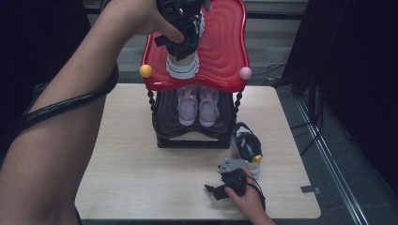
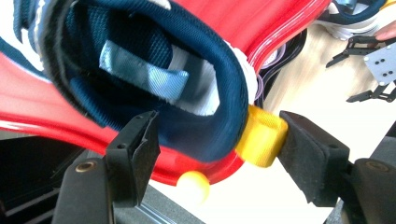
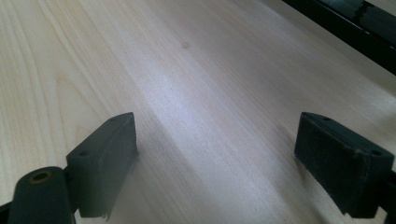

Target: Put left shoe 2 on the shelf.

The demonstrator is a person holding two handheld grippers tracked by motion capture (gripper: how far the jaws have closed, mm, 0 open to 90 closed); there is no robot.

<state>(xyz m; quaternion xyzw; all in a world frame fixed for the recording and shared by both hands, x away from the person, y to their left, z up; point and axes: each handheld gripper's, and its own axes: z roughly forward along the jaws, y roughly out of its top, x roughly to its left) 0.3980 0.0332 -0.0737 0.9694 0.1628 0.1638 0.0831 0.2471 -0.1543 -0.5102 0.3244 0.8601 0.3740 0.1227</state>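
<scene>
A two-tier shoe rack (image 1: 162,125) stands at the back middle of the tabletop (image 1: 141,173). One sneaker (image 1: 184,56) sits on its top shelf (image 1: 225,47); a pair of shoes (image 1: 198,105) rests side by side on the lower shelf. Another sneaker (image 1: 248,146) lies on the tabletop, just right of the rack's front corner.

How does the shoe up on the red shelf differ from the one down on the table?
The shelf shoe stands on the red top shelf between the left gripper's fingers; the table shoe sits on the table beside the rack, ungripped, near the right gripper. Both are navy with white soles and yellow heel loops.
</scene>
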